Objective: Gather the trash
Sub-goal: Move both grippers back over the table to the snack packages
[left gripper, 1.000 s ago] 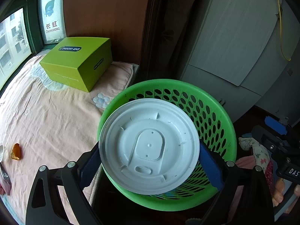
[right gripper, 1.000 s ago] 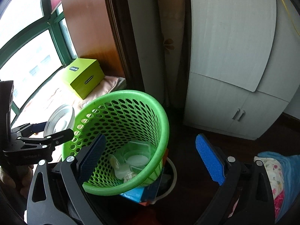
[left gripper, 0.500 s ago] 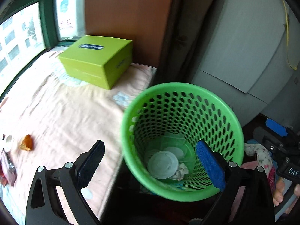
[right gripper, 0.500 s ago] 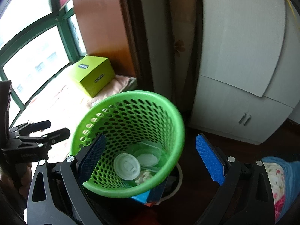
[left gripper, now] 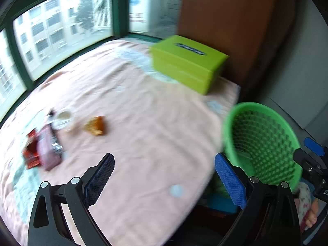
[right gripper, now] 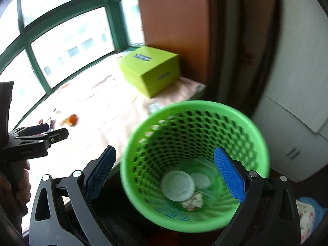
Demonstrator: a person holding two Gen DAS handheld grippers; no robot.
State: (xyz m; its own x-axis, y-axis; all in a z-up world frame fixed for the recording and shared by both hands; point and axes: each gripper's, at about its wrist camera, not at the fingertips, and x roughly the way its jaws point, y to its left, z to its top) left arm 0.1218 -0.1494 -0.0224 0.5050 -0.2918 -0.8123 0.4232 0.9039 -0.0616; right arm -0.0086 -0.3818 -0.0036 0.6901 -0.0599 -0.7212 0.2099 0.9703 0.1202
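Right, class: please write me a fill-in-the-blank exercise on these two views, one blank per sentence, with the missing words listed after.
1. The round white plastic lid lies inside the green perforated plastic ____.
2. The lime-green cardboard box rests on the ____ bedsheet.
3. The left gripper is open and holds ____.
4. The crumpled orange wrapper lies on the ____.

Missing words: basket; pink; nothing; bedsheet
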